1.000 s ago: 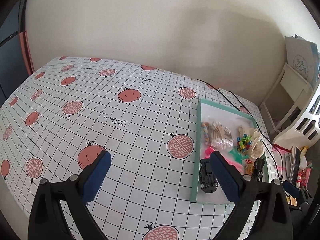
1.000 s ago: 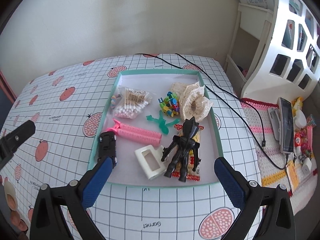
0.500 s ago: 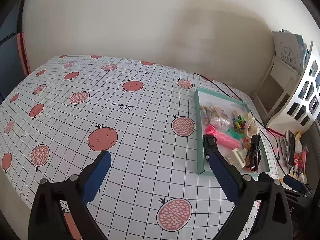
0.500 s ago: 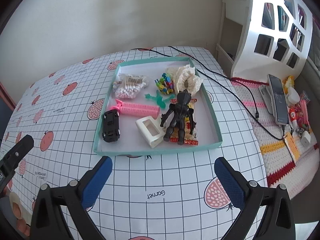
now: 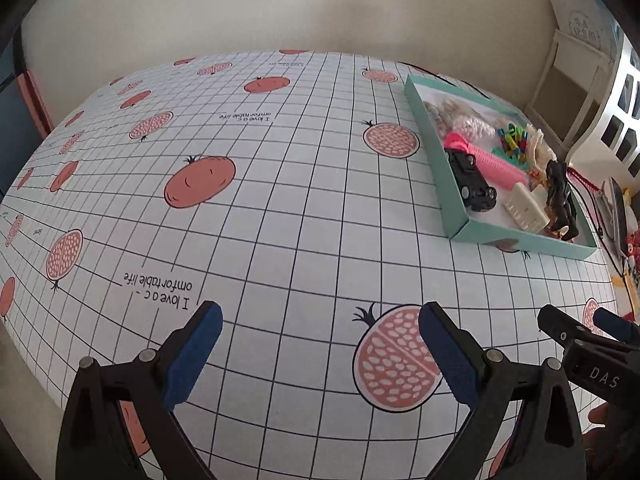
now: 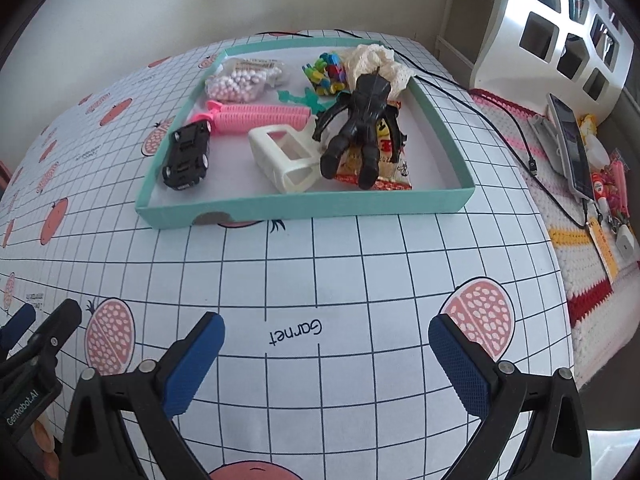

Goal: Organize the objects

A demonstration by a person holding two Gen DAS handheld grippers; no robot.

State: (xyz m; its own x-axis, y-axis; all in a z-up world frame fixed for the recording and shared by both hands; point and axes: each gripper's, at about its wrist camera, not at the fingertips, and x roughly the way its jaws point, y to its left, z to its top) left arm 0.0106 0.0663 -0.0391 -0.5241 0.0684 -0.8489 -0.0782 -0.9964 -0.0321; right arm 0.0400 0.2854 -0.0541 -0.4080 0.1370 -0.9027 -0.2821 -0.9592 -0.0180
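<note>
My left claw point(image 5: 316, 346) hung wide open and empty over bare tablecloth point(image 5: 280, 208), and my right claw point(image 6: 326, 354) was just as wide and empty, short of the tray point(image 6: 304, 206). Inside the tray, from the left: a black toy car point(image 6: 187, 156), hard and light, best pinched across its sides; a ribbed pink comb point(image 6: 260, 117); a stiff white plastic piece point(image 6: 286, 158); then a black figure point(image 6: 362, 120) lying on a snack packet point(image 6: 388, 168), which I judged awkward with its spread limbs, so I'd take its torso.
</note>
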